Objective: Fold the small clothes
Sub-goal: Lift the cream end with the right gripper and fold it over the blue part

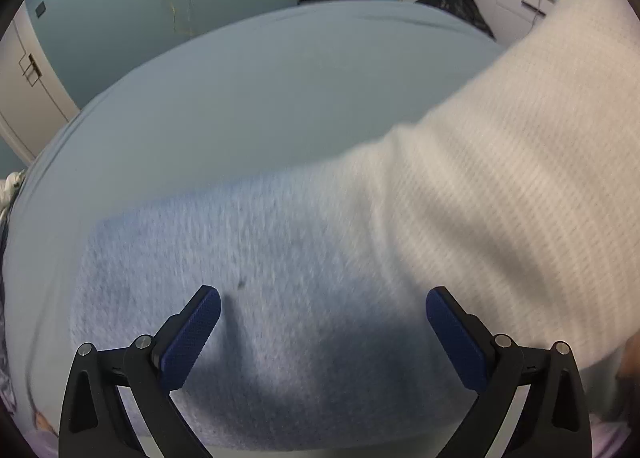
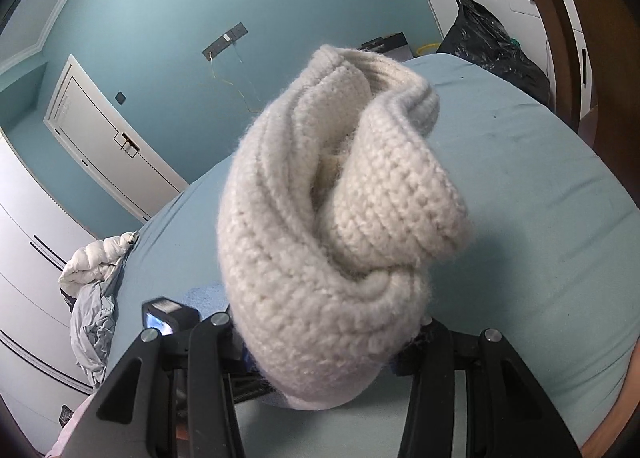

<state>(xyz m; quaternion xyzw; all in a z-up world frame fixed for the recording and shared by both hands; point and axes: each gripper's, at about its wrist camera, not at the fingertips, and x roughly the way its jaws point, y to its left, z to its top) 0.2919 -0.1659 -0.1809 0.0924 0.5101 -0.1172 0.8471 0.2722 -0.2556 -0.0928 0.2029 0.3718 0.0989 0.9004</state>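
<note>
Bed sheet [image 1: 248, 98]: pale blue, stretched flat, served as the folding surface; wide bare stretch lay beyond the garments.
Blue fuzzy cloth [image 1: 224, 258]: lay spread flat on the bed directly under the left tongs, seemingly laid out for folding.
Left tongs [image 1: 323, 312]: stood apart, nothing between the blue pads, pointed steeply down over the blue cloth; likely poised to pinch an edge.
Cream knit piece [image 2: 336, 194]: small ribbed garment, bunched and drooping, lifted clear of the bed; in the left view it hung blurred at the right side.
Right tongs [image 2: 326, 354]: clamped on the lower part of the cream knit, fingertips hidden by the wool; held aloft, probably to carry it to the bed.
Clothes heap [image 2: 94, 298]: white and grey, at the bed's far edge, apparently awaiting a turn.
</note>
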